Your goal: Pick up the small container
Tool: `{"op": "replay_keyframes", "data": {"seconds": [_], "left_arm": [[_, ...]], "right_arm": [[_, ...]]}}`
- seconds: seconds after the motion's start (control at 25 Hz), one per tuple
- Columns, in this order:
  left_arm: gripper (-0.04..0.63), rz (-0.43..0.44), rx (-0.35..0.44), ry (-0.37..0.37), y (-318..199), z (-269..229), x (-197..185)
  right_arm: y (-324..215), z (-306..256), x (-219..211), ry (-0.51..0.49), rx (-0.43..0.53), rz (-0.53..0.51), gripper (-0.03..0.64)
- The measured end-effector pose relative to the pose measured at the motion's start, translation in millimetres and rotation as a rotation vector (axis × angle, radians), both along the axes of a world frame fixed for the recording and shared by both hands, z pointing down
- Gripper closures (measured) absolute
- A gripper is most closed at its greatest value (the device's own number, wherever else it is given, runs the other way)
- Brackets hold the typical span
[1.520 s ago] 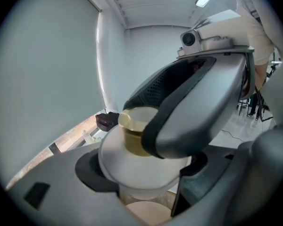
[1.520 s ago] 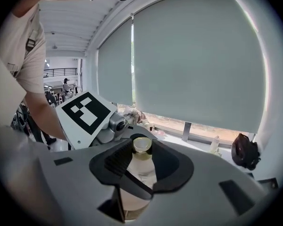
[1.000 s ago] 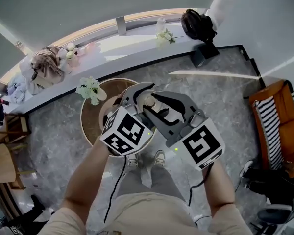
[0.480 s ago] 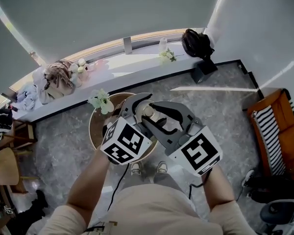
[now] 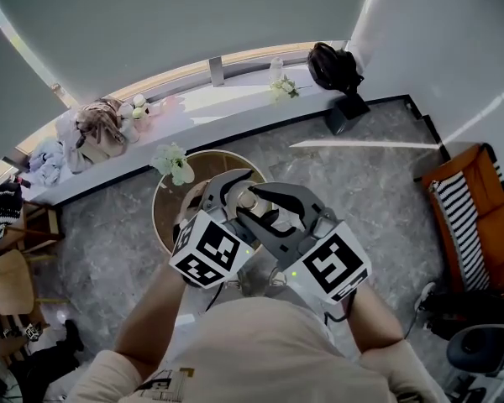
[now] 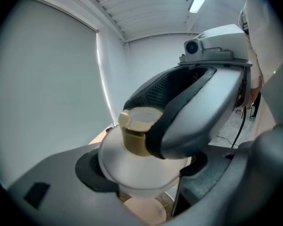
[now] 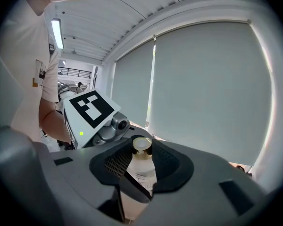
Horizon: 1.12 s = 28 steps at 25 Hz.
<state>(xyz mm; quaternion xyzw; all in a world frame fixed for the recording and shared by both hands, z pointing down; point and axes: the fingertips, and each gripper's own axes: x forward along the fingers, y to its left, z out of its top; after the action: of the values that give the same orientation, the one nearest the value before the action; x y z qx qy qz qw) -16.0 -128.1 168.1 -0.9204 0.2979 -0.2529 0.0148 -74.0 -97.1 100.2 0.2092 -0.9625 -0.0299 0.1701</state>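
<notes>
The small container [image 5: 246, 199] is a frosted white bottle with a gold cap, held up in the air over the round table. My left gripper [image 5: 228, 191] is shut on its rounded body [image 6: 132, 166], which sits between the two grey jaws of the left gripper [image 6: 146, 180]. My right gripper [image 5: 250, 210] comes in from the right and its black pads [image 7: 166, 160] press on the gold cap [image 7: 142, 146]. From the left gripper view, one right jaw wraps around the cap [image 6: 136, 134]. The bottle's base is hidden.
Below the grippers stands a round wooden table [image 5: 170, 218] with white flowers [image 5: 173, 163] at its edge. A long window ledge [image 5: 227, 91] carries clothes, flowers and a black bag [image 5: 332, 64]. An orange striped chair [image 5: 466, 217] stands at the right on the grey marble floor.
Both grippers stay locked on the container and drift slightly down and left in the head view. The person's torso fills more of the bottom of the picture.
</notes>
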Motion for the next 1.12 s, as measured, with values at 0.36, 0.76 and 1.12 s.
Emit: {"op": "replay_keyframes", "data": {"seconds": [0.36, 0.76, 1.12], "left_arm": [[0.252, -0.004, -0.057, -0.015, 17.9, 25.5, 0.5], [0.252, -0.008, -0.072, -0.006, 22.0, 32.6, 4.1], [0.252, -0.009, -0.084, -0.008, 25.0, 34.9, 6.4]], "right_arm": [[14.0, 22.6, 1.4, 0.0, -0.066, -0.004, 0.489], [17.4, 29.8, 4.3, 0.015, -0.08, -0.011, 0.489], [19.8, 32.0, 6.8, 0.02, -0.094, -0.013, 0.489]]}}
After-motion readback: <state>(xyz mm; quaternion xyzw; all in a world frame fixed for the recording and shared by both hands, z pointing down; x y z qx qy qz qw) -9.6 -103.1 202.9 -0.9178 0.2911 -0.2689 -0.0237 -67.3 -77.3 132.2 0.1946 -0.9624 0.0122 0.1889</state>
